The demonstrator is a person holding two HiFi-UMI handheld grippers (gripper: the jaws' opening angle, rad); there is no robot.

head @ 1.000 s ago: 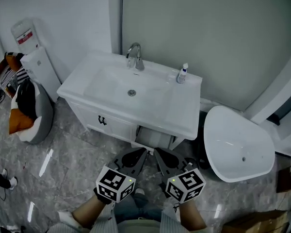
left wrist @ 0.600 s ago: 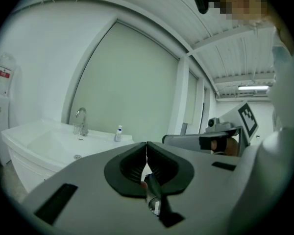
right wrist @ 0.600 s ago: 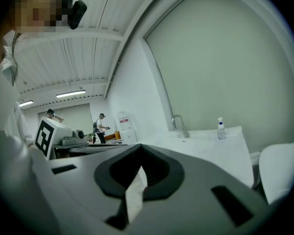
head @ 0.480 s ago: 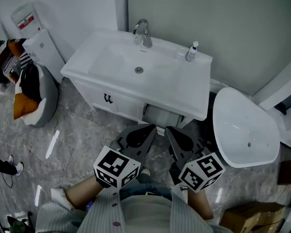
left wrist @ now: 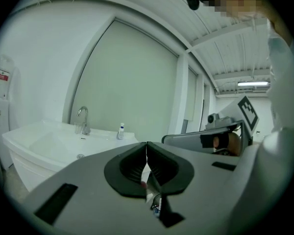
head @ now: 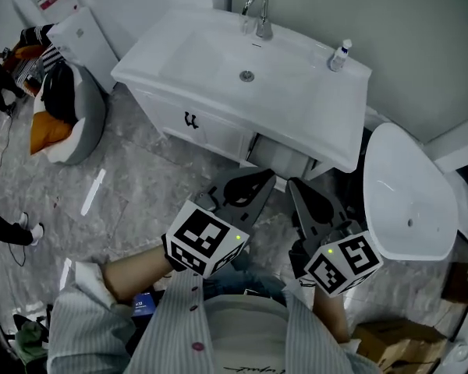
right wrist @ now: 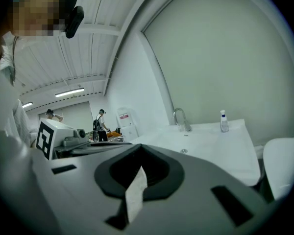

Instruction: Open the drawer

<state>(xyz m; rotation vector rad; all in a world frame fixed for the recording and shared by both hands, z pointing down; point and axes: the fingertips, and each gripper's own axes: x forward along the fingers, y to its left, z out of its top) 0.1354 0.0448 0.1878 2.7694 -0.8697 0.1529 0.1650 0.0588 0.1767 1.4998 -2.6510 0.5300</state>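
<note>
Both claws are pressed together with nothing in them: the left claw [head: 264, 181] shows 1 thin seam between its pads in the left gripper view, and the right claw [head: 297, 187] is just as tightly closed. The drawer [head: 285, 160] sits under the right part of the bench [head: 320, 123], ahead of both tips and apart from them. Its front seems to stand slightly out, but you can't see a handle from here.

What could go wrong:
- If you reach in with the pads together, you'll probably only bump the front. Part them before you arrive.
- The bench edge overhangs the drawer, so a high approach could knock a claw on the rim.
- The dark handle [head: 191, 120] to the left looks like it belongs to a cabinet door. Pulling it would open the wrong thing.
- The 2 claws ride side by side, near each other, so moving both in could make them clash. 1 should do.

Open room: the marble floor [head: 152, 189] to your left is free. On the right, the white oval fixture [head: 409, 201] stands just beside the drawer, so keep the right claw from swinging out. Your own legs are right behind the pull path, so step back as it slides.
</note>
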